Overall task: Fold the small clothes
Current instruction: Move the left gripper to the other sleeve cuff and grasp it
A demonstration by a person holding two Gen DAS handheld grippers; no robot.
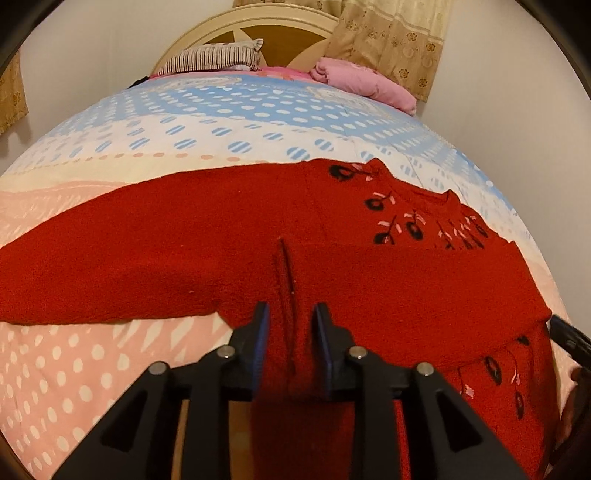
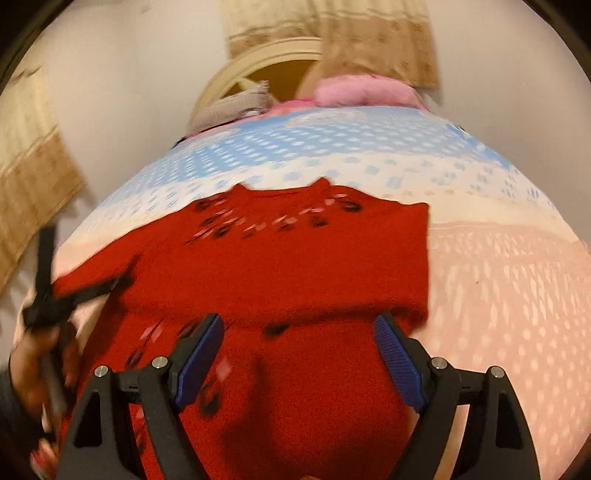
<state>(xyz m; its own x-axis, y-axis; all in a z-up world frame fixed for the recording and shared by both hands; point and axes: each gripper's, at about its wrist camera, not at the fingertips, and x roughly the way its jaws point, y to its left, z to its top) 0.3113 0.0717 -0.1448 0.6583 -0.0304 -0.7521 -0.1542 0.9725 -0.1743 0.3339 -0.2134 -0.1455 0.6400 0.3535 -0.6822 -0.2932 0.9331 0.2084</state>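
Dotted bedspread [image 1: 110,369] under everything, red sweater [image 1: 221,240] spread flat on it, neckline toward the headboard [image 1: 251,22], one sleeve stretching sideways. Right view's smeared; my hem is cut off below. Left gripper [image 1: 290,317] angled down, narrow around a raised fold, pads apart. Right gripper [image 2: 299,332] gapes wide, empty.

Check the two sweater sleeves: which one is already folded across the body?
The sleeve on the right gripper's side: it lies folded across the red sweater. The other sleeve stretches out flat over the bedsheet, beyond the left gripper.
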